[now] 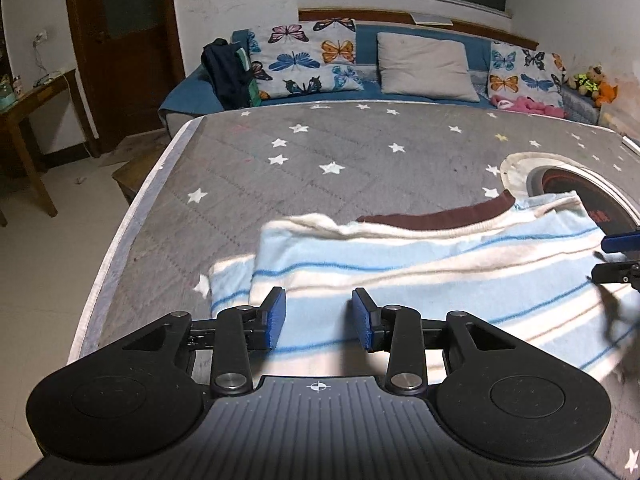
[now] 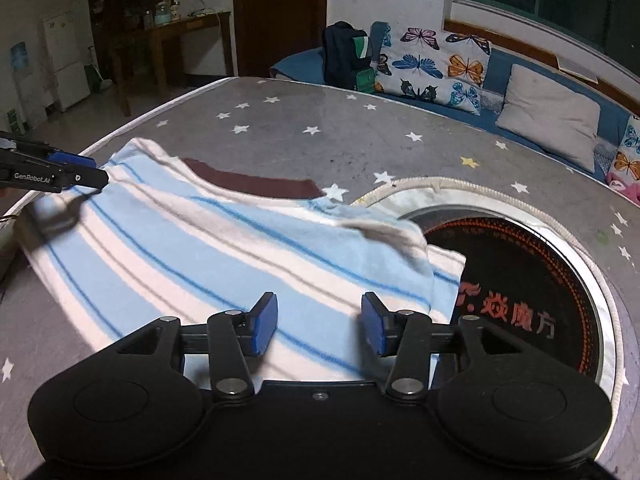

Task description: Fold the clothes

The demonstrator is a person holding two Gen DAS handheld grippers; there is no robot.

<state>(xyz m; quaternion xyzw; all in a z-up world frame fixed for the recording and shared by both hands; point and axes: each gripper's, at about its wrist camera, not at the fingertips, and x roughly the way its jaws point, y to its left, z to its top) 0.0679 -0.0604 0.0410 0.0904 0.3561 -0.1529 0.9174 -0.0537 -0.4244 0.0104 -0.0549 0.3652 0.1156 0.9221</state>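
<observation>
A light-blue and white striped shirt with a dark maroon collar lies partly folded on the grey star-patterned table cover. It also shows in the right wrist view. My left gripper is open and empty, hovering just above the shirt's near edge. My right gripper is open and empty over the shirt's near right part. The left gripper shows at the left edge of the right wrist view; the right gripper shows at the right edge of the left wrist view.
A round black heater plate with orange lettering is set in the table, partly under the shirt's right end. A blue sofa with butterfly and grey cushions stands behind. A wooden side table and door are at left.
</observation>
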